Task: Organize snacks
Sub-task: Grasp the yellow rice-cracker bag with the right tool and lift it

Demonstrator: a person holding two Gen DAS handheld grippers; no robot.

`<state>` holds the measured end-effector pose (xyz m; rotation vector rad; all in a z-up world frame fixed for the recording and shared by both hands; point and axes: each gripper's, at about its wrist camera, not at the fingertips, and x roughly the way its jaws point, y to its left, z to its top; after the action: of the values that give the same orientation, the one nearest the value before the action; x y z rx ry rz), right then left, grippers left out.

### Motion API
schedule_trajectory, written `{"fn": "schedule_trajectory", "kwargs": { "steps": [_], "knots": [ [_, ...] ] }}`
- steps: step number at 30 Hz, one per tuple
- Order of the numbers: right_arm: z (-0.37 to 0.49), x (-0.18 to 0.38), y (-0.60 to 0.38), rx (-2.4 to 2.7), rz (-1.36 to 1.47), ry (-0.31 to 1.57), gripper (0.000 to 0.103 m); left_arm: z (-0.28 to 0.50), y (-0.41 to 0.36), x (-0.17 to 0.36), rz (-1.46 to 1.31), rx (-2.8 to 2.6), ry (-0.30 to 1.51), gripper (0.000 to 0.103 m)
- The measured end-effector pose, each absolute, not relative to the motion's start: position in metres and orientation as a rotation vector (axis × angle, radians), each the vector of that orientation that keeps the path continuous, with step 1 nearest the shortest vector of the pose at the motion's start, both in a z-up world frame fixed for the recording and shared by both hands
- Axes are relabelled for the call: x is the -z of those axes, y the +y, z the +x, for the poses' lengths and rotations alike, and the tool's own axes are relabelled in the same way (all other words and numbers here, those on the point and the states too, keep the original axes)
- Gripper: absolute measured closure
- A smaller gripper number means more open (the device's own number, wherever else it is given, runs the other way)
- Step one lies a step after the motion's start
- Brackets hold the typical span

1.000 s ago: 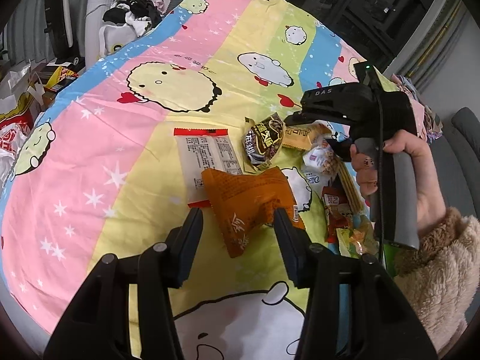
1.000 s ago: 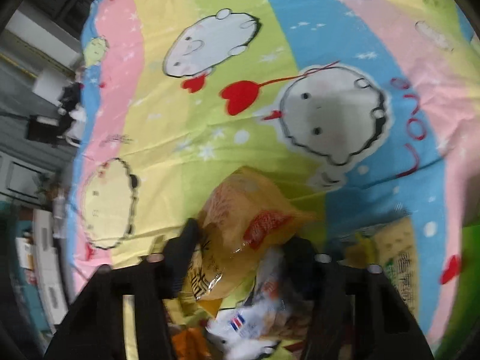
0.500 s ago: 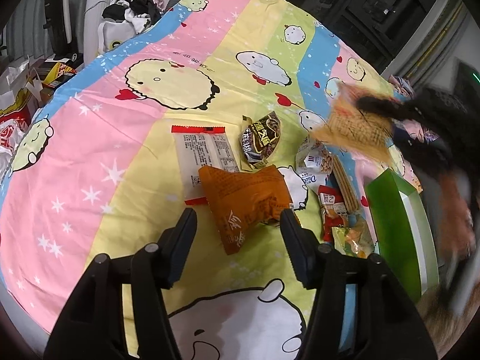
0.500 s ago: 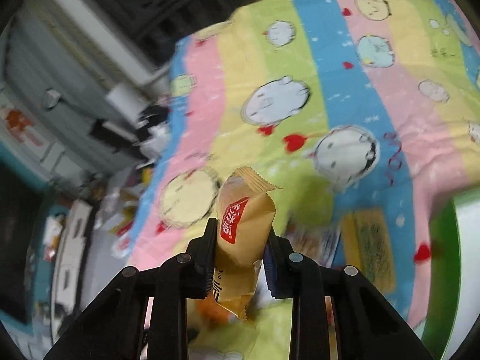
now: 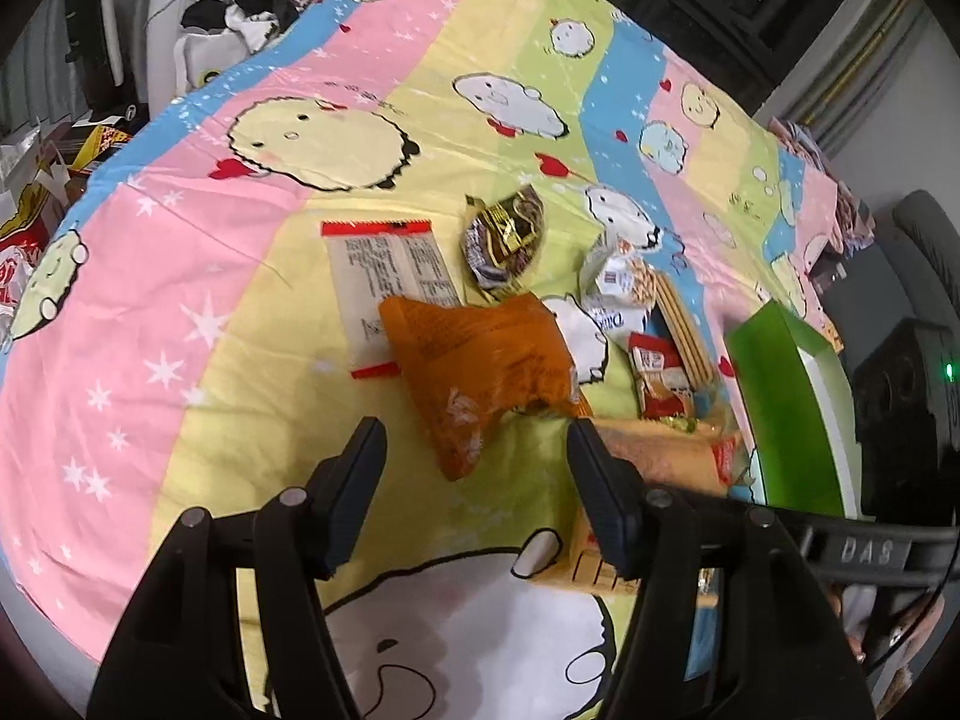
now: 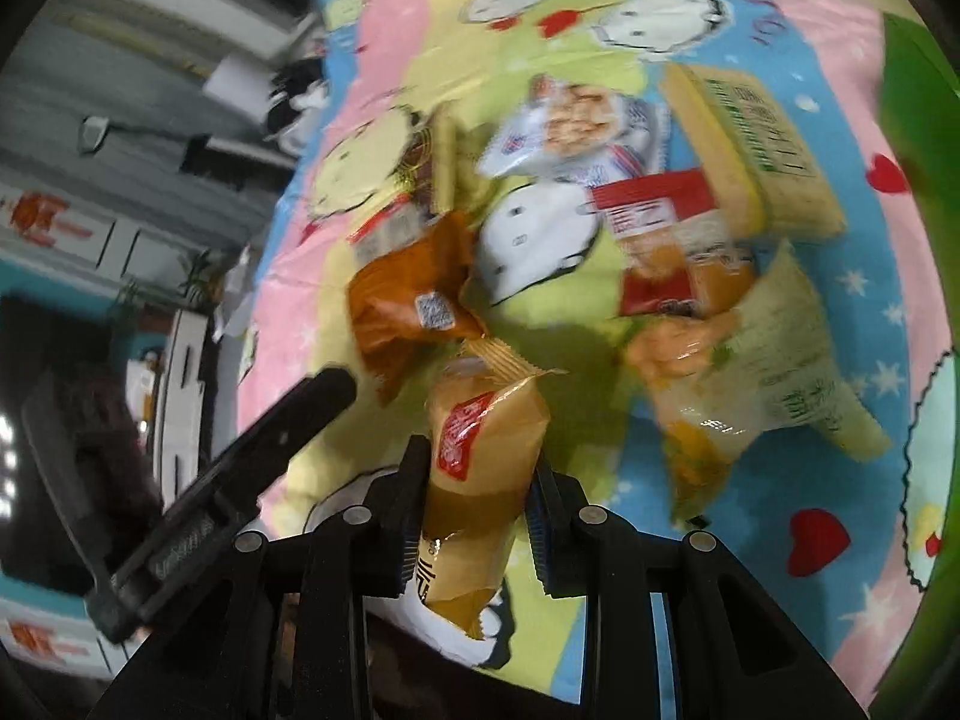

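Note:
My right gripper (image 6: 477, 468) is shut on a tan snack packet with a red label (image 6: 480, 450), held above the bedspread; the packet also shows in the left wrist view (image 5: 660, 456) beside my left gripper's right finger. My left gripper (image 5: 474, 468) is open and empty, just short of an orange snack bag (image 5: 480, 366), which also shows in the right wrist view (image 6: 402, 300). Several more snacks lie beyond: a white packet with red ends (image 5: 390, 282), a dark gold-printed packet (image 5: 504, 240), a white-blue bag (image 5: 618, 288), a red packet (image 5: 660, 372).
A green box (image 5: 786, 414) stands at the right of the snack pile; its edge shows in the right wrist view (image 6: 924, 120). The cartoon-print bedspread (image 5: 240, 300) covers the bed. Clutter and bags lie beyond the bed's left edge (image 5: 36, 210).
My right gripper lifted the tan packet out of the pile, swung it up and then down toward the near right of the snacks. My left gripper stayed open, shifting little.

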<state>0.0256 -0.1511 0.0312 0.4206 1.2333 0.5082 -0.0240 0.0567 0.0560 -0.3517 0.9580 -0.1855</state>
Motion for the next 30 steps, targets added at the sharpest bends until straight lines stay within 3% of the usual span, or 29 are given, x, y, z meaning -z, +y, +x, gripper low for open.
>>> {"fn": "schedule_trajectory", "kwargs": {
  "steps": [7, 11, 30],
  "knots": [
    [0.017, -0.042, -0.169, -0.378, 0.357, 1.191, 0.043, -0.019, 0.038, -0.049, -0.333, 0.257, 1.009, 0.034],
    [0.01, -0.052, -0.183, -0.364, 0.403, 1.141, 0.035, -0.021, 0.027, -0.049, -0.332, 0.312, 1.018, 0.025],
    [0.014, -0.04, -0.176, -0.415, 0.478, 1.152, 0.034, -0.025, -0.015, -0.04, -0.257, 0.41, 1.035, 0.024]
  ]
}}
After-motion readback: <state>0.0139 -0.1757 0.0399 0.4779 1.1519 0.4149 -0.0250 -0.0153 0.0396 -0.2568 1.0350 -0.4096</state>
